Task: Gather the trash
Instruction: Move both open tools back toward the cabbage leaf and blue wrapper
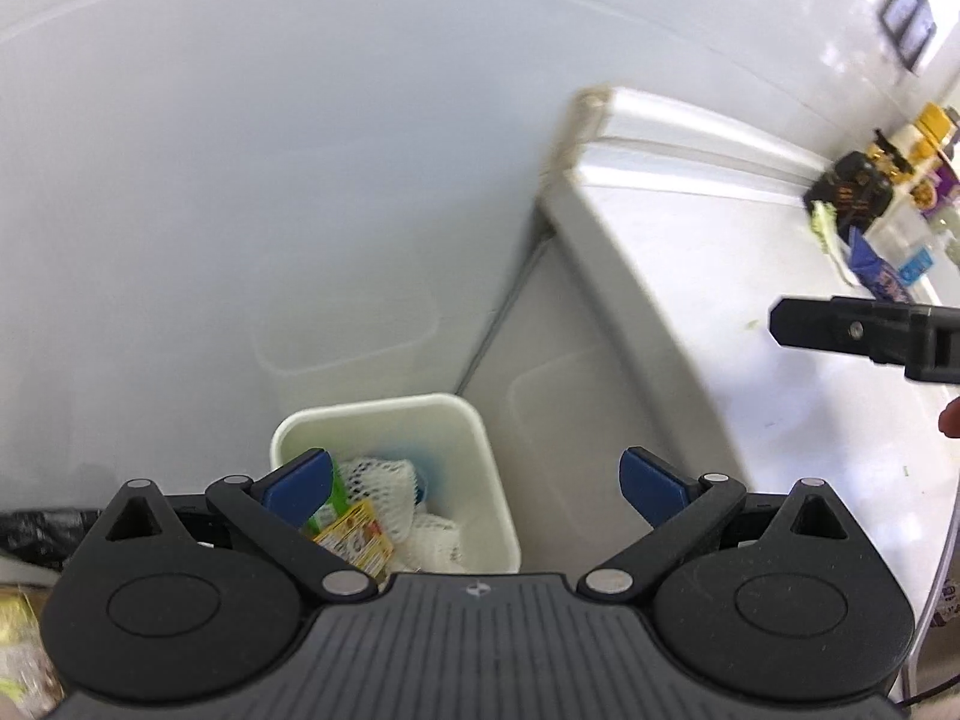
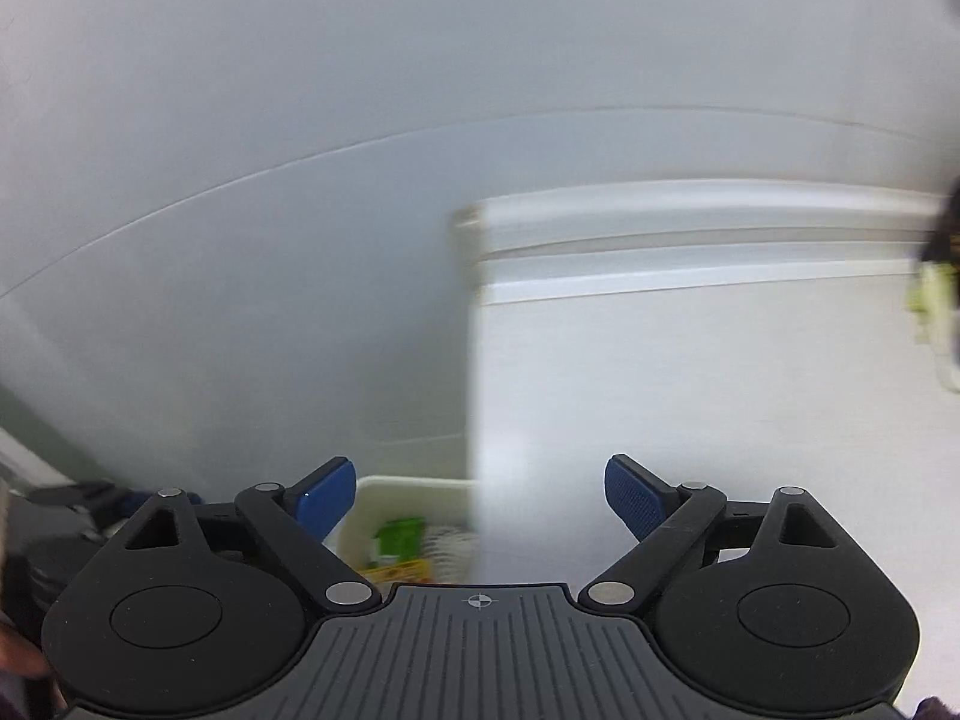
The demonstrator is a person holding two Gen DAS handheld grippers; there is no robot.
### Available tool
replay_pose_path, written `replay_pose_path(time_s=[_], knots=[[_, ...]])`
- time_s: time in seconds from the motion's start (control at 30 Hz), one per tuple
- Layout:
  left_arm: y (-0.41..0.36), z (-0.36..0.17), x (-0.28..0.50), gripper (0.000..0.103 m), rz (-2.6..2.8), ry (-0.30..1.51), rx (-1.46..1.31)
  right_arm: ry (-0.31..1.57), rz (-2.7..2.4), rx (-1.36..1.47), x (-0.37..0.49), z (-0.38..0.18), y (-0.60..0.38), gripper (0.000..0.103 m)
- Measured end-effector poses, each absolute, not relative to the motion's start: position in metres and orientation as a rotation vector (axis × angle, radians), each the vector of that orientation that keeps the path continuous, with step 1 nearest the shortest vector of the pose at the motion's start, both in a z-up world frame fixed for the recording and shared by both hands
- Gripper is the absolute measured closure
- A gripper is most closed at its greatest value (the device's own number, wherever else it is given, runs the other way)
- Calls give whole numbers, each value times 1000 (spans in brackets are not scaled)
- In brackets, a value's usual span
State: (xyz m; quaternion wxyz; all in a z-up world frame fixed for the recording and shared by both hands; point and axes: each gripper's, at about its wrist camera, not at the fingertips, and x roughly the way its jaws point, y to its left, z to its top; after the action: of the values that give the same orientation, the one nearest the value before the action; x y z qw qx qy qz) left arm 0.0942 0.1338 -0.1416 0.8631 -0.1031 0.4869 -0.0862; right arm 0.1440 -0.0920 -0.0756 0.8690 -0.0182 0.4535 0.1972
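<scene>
From the left wrist, the left gripper hangs with its jaws wide and nothing between them, directly above a white bin on the floor beside the tabletop. In the bin lie white foam netting, a green carton and a yellow wrapper. Far ahead and to the right, more litter waits on the tabletop near dark boxes; the right gripper juts in over that surface. The likely risk is the two grippers colliding as both swing toward that litter. From the right wrist, blurred, the right gripper is also wide and empty, the bin just below its left finger and the tabletop ahead; haste could sweep pale scraps off the edge.
</scene>
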Motion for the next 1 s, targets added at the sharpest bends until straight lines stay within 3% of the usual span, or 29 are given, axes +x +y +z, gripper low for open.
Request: replay_pose_path(time_s=[0.4,1.0], knots=[[18,-109,138,1,-327,967,-72,895,194,-104,160,-62,-244,10],[-150,-129,207,1,-445,937,91,814,37,-391,230,-87,-387,10]])
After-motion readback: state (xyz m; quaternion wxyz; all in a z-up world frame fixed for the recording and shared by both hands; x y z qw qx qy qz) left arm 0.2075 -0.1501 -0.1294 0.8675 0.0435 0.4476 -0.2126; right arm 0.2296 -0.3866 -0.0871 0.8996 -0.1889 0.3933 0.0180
